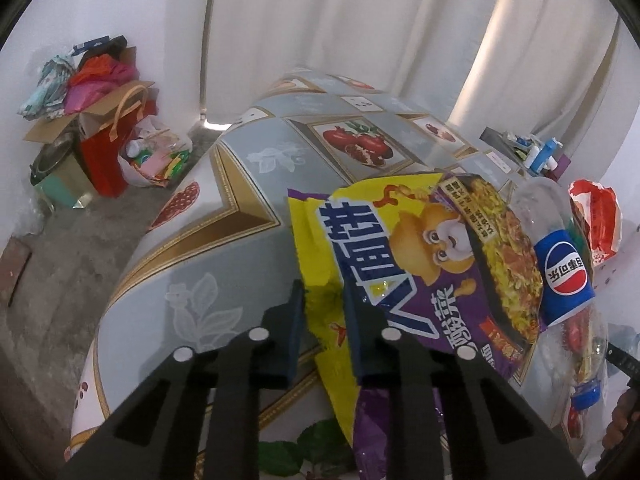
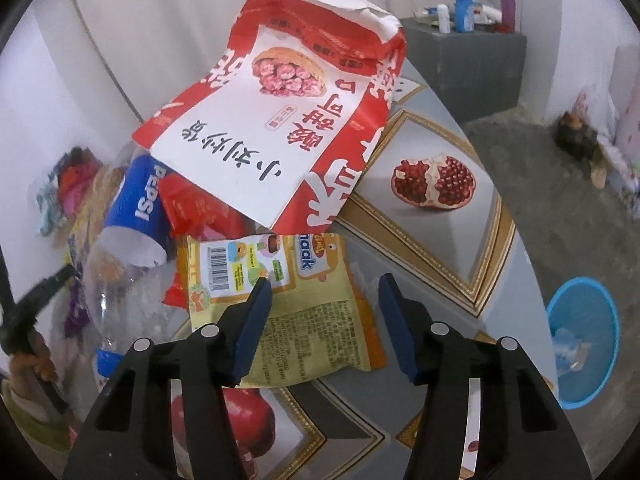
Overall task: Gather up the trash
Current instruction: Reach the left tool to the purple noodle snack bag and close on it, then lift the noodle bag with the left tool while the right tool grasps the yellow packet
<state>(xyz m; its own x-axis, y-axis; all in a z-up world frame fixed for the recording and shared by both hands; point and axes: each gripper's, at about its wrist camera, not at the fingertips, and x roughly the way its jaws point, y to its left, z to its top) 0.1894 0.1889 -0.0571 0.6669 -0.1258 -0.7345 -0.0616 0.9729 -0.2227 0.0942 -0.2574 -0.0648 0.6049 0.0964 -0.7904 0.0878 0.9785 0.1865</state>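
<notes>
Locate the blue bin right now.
Right wrist view, lower right edge: the blue bin stands on the grey floor beside the table, right of the open right gripper.

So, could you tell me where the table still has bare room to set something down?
Bare cloth lies left of the yellow-purple noodle packet, out to the table edge, and beyond it around the pomegranate print. In the right wrist view, the pomegranate panel right of the red-white paper bag is free. The Pepsi bottle and yellow snack packet crowd the middle.

Left tongs (image 1: 325, 312) astride yellow-purple noodle wrapper (image 1: 404, 256), beside Pepsi bottle (image 1: 560, 256).
</notes>
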